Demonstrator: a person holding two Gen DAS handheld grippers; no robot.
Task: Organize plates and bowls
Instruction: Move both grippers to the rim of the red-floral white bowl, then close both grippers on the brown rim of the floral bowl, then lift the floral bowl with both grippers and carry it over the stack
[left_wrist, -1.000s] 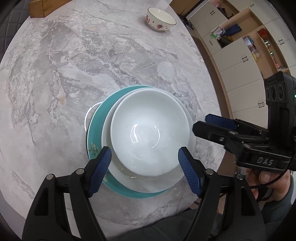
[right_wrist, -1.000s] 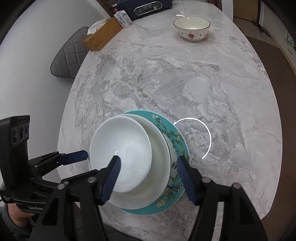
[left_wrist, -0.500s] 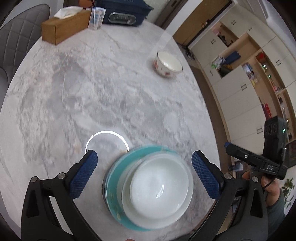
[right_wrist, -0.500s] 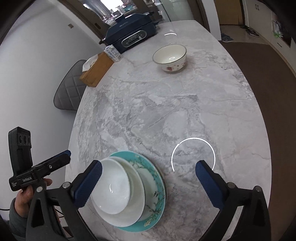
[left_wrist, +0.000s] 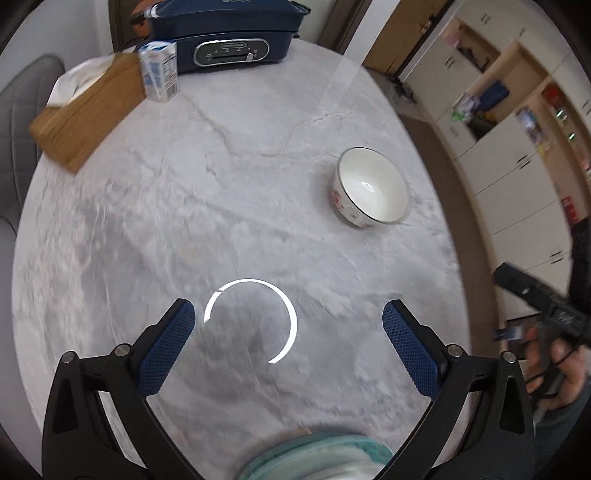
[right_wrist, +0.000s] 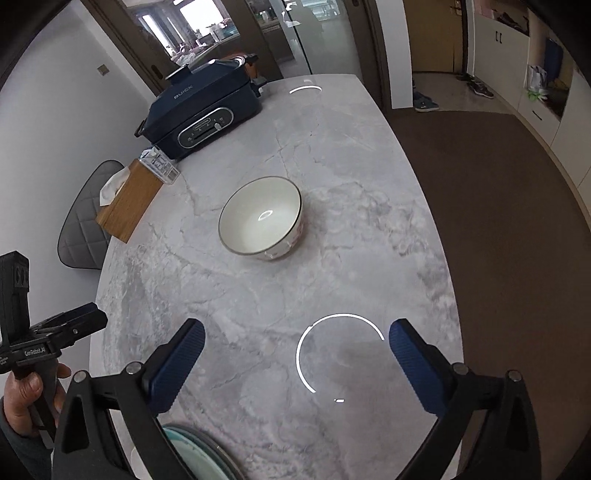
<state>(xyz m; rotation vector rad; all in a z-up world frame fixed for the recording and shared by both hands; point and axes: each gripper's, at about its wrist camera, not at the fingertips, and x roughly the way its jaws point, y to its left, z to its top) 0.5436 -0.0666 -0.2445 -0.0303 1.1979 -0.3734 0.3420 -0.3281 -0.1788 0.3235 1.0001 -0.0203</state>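
Both grippers' jaws spread wide and empty, the lone bowl (right_wrist: 260, 218) ahead looks glazed, slippery, breakable — take its rim.

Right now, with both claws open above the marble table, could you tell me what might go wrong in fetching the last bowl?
1. The white bowl with red flowers is round and glossy; a claw pinching its rim could slip.
2. It sits towards the marble table's floor-side edge, so a nudge might push it off.
3. The teal-and-white stack lies nearly out of view below; a lowered claw could knock it.
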